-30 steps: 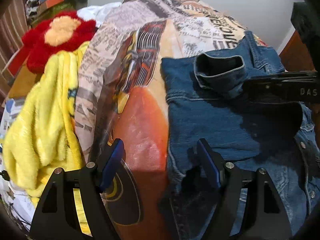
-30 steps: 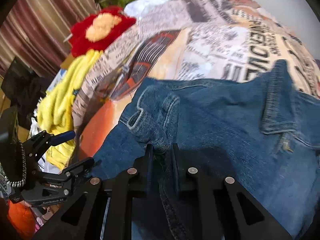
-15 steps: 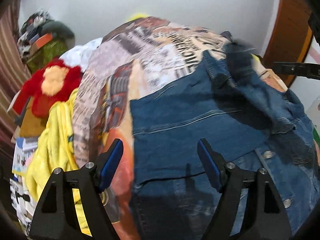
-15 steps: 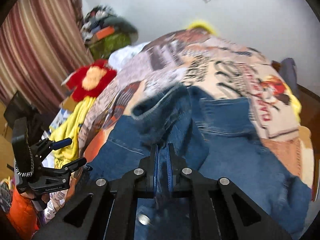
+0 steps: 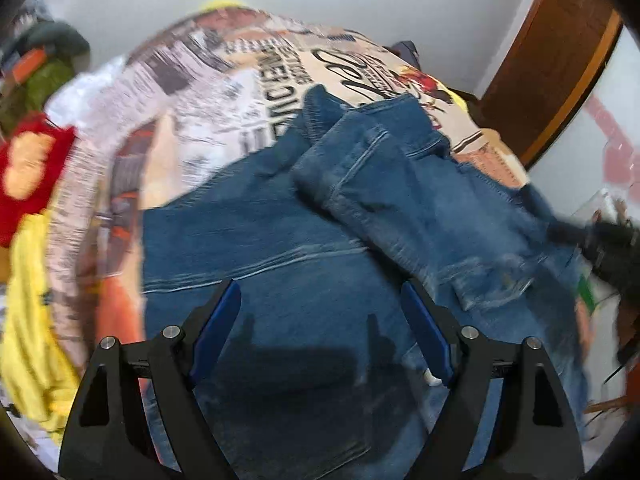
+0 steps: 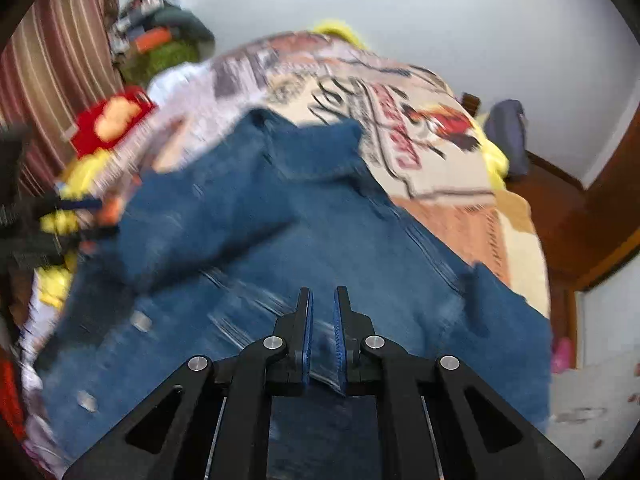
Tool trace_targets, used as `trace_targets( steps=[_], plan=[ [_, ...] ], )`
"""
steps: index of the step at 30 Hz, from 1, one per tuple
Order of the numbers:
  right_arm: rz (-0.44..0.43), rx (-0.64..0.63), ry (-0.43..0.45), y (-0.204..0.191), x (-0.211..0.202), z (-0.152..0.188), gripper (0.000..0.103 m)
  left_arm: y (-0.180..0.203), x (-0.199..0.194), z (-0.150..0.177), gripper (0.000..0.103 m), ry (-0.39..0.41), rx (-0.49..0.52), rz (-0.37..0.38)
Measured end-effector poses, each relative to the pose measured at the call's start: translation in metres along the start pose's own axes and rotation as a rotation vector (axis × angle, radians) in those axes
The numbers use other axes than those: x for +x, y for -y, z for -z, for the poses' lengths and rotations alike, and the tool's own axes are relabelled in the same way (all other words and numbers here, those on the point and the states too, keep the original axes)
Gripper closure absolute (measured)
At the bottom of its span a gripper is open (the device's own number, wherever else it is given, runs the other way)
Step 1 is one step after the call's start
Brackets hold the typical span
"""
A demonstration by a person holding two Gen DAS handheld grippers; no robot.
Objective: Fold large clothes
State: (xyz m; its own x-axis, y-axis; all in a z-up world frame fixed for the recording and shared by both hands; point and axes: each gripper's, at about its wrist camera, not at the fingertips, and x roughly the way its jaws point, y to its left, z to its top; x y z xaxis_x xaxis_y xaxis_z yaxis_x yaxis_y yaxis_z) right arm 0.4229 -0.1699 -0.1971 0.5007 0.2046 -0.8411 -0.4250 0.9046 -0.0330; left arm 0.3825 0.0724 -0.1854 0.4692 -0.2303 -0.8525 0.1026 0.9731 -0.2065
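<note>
Right wrist view has the right gripper (image 6: 322, 320) pinching a fold of the denim jacket (image 6: 300, 240) mid-bed, sleeve folding in, while the left gripper (image 5: 320, 332), jaws opening and empty, likely needs the other side next.

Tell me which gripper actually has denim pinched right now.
The right gripper: its jaws are shut on a fold of the denim jacket. The left gripper hangs over the jacket, jaws opening, nothing between them.

Blurred denim jacket (image 6: 304, 216) on printed bedspread (image 6: 432, 168), fabric seemingly between right gripper (image 6: 322, 300) pads.
</note>
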Motion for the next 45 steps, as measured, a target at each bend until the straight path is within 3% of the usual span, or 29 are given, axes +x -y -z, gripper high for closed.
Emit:
trace_targets(
  steps=[5, 12, 16, 21, 24, 26, 29, 35, 37, 41, 45],
  plan=[
    [0.057, 0.009, -0.004, 0.013, 0.010, 0.012, 0.097, -0.004, 0.041, -0.033, 0.021, -0.078, -0.124, 0.083],
    [0.038, 0.049, 0.000, 0.027, 0.015, 0.009, 0.097, -0.004, 0.097, -0.057, 0.021, -0.138, -0.186, 0.092],
    [0.034, 0.068, -0.003, 0.034, 0.019, 0.006, 0.097, 0.001, 0.114, -0.065, 0.032, -0.104, -0.184, 0.078],
    [0.028, 0.061, -0.012, 0.037, 0.025, 0.007, 0.097, 0.014, 0.113, -0.073, 0.056, -0.054, -0.061, 0.043],
    [0.034, 0.053, -0.017, 0.036, 0.026, 0.009, 0.097, 0.027, 0.101, -0.072, 0.071, -0.020, 0.033, -0.019],
    [0.032, 0.055, -0.013, 0.037, 0.025, 0.010, 0.097, 0.035, 0.087, -0.072, 0.088, 0.011, 0.086, -0.053],
    [0.032, 0.070, 0.003, 0.039, 0.019, 0.011, 0.097, 0.049, 0.061, -0.076, 0.088, 0.077, 0.140, -0.055],
    [0.042, 0.098, 0.044, 0.048, -0.001, 0.012, 0.097, 0.096, 0.004, -0.090, 0.089, 0.198, 0.220, 0.024],
    [0.054, 0.111, 0.062, 0.054, -0.011, 0.014, 0.097, 0.113, -0.007, -0.092, 0.089, 0.213, 0.237, 0.081],
    [0.072, 0.156, 0.093, 0.069, -0.031, 0.019, 0.097, 0.150, -0.006, -0.087, 0.089, 0.191, 0.295, 0.143],
    [0.083, 0.205, 0.098, 0.087, -0.043, 0.028, 0.097, 0.182, 0.022, -0.068, 0.089, 0.092, 0.347, 0.178]
  ],
)
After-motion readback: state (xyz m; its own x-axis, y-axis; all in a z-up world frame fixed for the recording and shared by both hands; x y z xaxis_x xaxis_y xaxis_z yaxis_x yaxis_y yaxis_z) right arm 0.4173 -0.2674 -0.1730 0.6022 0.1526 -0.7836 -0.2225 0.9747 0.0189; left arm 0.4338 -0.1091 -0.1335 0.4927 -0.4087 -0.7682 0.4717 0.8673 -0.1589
